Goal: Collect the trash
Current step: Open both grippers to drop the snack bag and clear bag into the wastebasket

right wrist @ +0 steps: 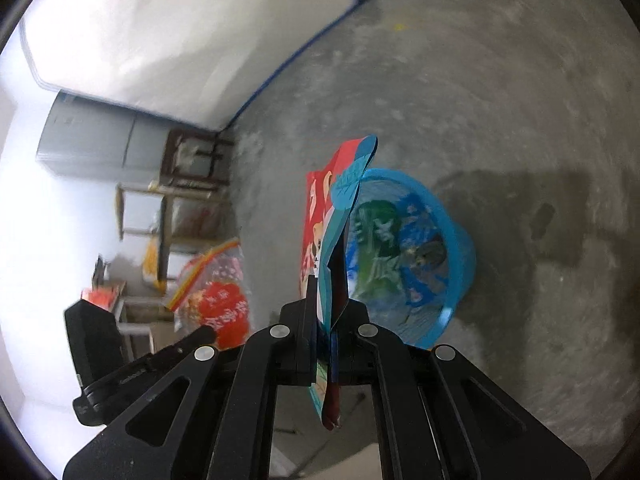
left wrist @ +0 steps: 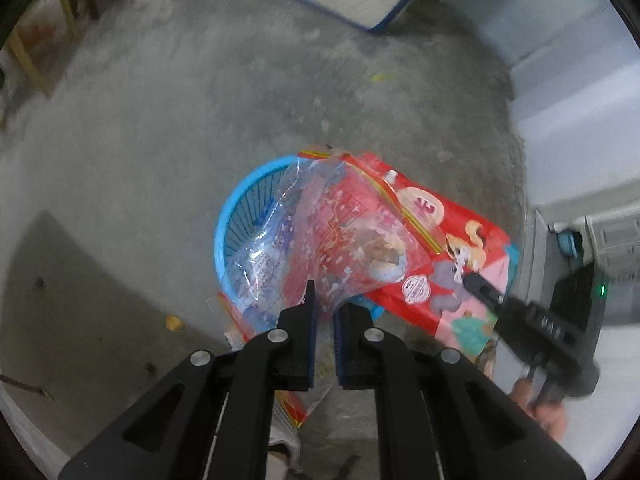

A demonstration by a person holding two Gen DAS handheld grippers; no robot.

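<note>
Red snack bag [right wrist: 318, 216] with unreadable print, above blue basket [right wrist: 460, 236]

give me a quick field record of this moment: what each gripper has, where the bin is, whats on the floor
left gripper: jaws shut on clear zip bag with red print, held over the basket
right gripper: jaws shut on red snack bag with cartoon print, held beside the clear bag
bin: blue slatted plastic basket on the floor, below both bags
basket contents: wrappers already inside, seen in the right wrist view
floor: bare grey concrete floor, small yellow scrap farther off
bags in basket yet: no, both held above it
</note>
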